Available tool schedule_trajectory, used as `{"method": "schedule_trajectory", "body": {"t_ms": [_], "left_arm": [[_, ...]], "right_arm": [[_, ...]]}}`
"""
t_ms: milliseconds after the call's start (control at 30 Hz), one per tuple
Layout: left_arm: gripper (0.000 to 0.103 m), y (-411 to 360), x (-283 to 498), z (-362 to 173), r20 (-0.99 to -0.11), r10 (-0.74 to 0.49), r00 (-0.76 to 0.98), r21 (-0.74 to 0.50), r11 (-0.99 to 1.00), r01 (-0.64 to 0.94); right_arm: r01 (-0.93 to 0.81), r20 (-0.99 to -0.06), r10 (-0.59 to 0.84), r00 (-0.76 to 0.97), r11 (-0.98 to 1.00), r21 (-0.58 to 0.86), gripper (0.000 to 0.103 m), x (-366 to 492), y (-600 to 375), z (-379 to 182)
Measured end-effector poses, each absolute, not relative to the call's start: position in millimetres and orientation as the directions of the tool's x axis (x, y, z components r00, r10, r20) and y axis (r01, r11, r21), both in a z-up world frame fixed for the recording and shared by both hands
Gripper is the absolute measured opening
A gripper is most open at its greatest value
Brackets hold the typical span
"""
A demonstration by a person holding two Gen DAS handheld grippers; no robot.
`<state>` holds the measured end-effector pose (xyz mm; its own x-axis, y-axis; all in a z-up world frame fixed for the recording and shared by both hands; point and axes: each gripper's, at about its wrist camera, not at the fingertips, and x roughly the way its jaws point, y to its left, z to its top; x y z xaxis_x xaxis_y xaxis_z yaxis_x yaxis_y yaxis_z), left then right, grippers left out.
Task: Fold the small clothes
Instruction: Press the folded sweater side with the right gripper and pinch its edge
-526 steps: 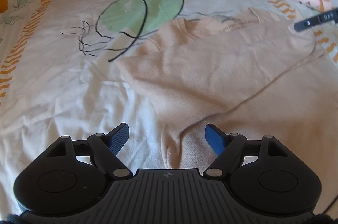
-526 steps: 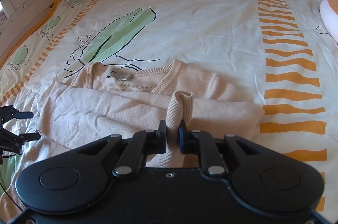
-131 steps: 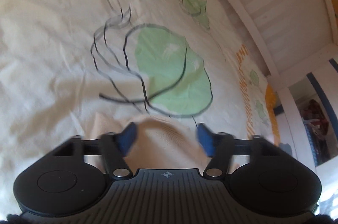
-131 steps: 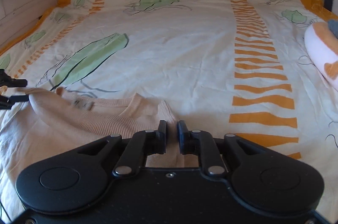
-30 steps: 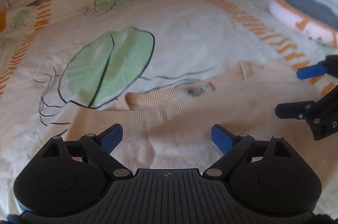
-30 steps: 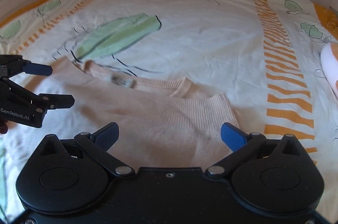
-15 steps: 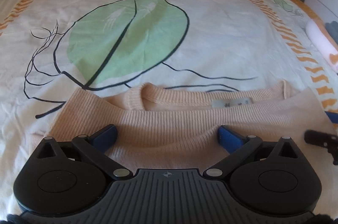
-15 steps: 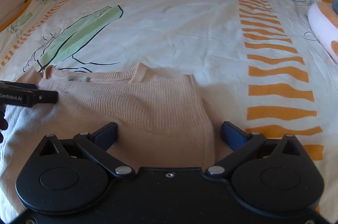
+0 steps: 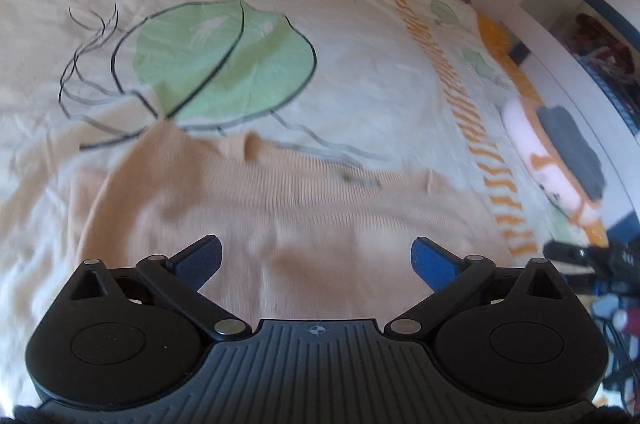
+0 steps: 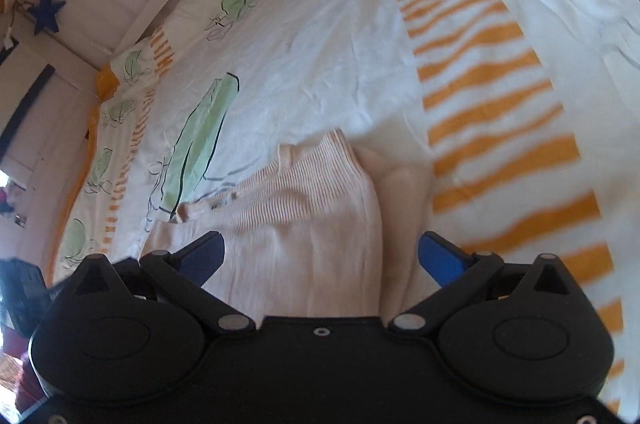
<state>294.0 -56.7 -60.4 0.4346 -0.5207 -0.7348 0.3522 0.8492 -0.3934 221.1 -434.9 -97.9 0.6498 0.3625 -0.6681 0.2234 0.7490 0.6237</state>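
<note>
Left claw (image 9: 316, 258) and right claw (image 10: 320, 256) both stand spread wide, nothing pinched, poised over the beige sweater (image 9: 280, 207). Sweater lies on the bed (image 9: 360, 63), apparently folded into a compact rectangle, collar showing. Judged nearly complete; perhaps one final fold outstanding. No containers visible.

We see our right gripper (image 10: 320, 256) with its blue fingers (image 10: 440, 258) spread wide above the folded peach sweater (image 10: 304, 207), gripping nothing. The sweater lies on a bedspread (image 10: 320, 43) printed with green leaves and orange stripes.
</note>
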Motion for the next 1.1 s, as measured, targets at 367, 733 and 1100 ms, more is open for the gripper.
{"method": "schedule_trajectory", "body": {"t_ms": [367,733,1100], "left_arm": [[0.103,-65,268,-96,-0.791,-0.474,0.388,-0.328,0.863,0.385],[0.103,-90,261,-103,-0.824,-0.353,0.443,-0.175,0.902,0.394],[0.103,-99,263,-102,-0.854,-0.286,0.435,-0.126,0.925,0.360]], "right_arm": [[0.197,-0.698,0.458,0.550,0.741,0.642,0.103,224,-408,-131],[0.178,-0.542,0.549,0.636,0.580,0.795,0.103,232,-427,-153],[0.088,-0.628,0.501,0.595,0.737,0.671,0.103,237,-397,-137]]}}
